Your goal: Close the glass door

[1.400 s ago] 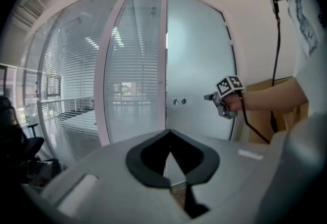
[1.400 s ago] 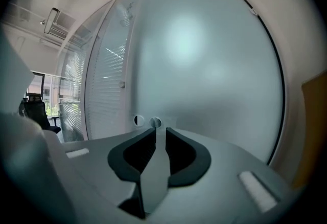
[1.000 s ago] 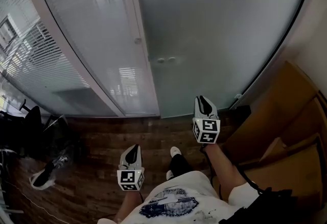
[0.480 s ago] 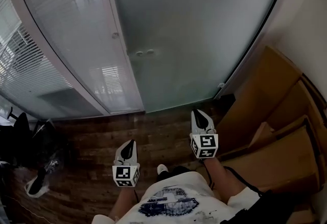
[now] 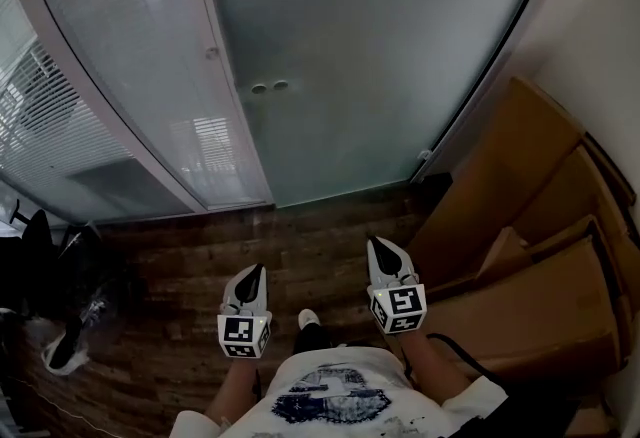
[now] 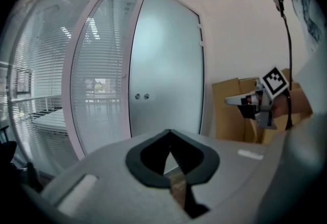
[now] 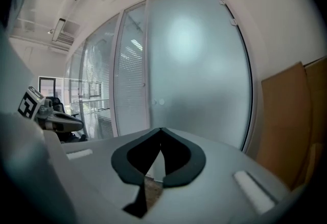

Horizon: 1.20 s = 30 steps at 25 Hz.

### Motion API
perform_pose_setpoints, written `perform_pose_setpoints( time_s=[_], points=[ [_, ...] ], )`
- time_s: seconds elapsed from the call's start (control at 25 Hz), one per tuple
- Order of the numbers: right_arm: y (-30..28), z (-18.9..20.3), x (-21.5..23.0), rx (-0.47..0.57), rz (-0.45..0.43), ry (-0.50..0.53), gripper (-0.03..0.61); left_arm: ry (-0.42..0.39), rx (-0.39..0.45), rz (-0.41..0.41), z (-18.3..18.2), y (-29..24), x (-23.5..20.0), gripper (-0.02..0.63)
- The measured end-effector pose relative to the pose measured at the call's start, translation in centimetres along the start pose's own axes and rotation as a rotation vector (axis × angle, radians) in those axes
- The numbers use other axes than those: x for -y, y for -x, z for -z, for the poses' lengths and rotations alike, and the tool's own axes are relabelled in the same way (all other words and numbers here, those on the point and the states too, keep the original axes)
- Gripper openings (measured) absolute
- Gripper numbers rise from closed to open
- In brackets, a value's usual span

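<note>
Left gripper [image 5: 254,276], right gripper [image 5: 381,251]: jaws together, empty, low over wood floor [image 5: 320,241]. Frosted glass door [image 5: 370,56] well apart, at floor's far edge, apparently flush with partition frame [image 5: 236,126]. Advise: confirm seam beside round fittings [image 5: 270,86] before leaving.

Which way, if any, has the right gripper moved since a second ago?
Yes. The right gripper has drawn back from the glass door: its tip overlapped the door's bottom edge, now wooden floor shows between them.
</note>
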State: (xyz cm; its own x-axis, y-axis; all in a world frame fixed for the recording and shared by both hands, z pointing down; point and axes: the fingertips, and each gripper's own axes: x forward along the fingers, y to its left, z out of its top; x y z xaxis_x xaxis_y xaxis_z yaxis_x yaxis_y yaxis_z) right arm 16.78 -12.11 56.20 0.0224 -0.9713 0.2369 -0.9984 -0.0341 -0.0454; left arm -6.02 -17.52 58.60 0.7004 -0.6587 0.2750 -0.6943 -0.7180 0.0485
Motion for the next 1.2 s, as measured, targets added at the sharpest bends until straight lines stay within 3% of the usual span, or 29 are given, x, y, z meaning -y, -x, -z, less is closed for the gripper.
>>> perform_pose_setpoints(
  time_s=[0.32,0.72,1.2],
  points=[
    [6.6,0.8,0.6,0.039,-0.015,-0.023,0.008,-0.052,0.026,0.008,-0.8,3.0,5.4,0.0],
    [14.3,2.1,0.7,0.077,-0.047,-0.037,0.008,-0.068,0.034,-0.012,0.7,8.8,12.4,0.0],
    [17.0,2.5,0.1,0.094,-0.081,-0.085,0.008,-0.105,0.027,-0.043,0.8,11.4,14.3,0.0]
  ],
)
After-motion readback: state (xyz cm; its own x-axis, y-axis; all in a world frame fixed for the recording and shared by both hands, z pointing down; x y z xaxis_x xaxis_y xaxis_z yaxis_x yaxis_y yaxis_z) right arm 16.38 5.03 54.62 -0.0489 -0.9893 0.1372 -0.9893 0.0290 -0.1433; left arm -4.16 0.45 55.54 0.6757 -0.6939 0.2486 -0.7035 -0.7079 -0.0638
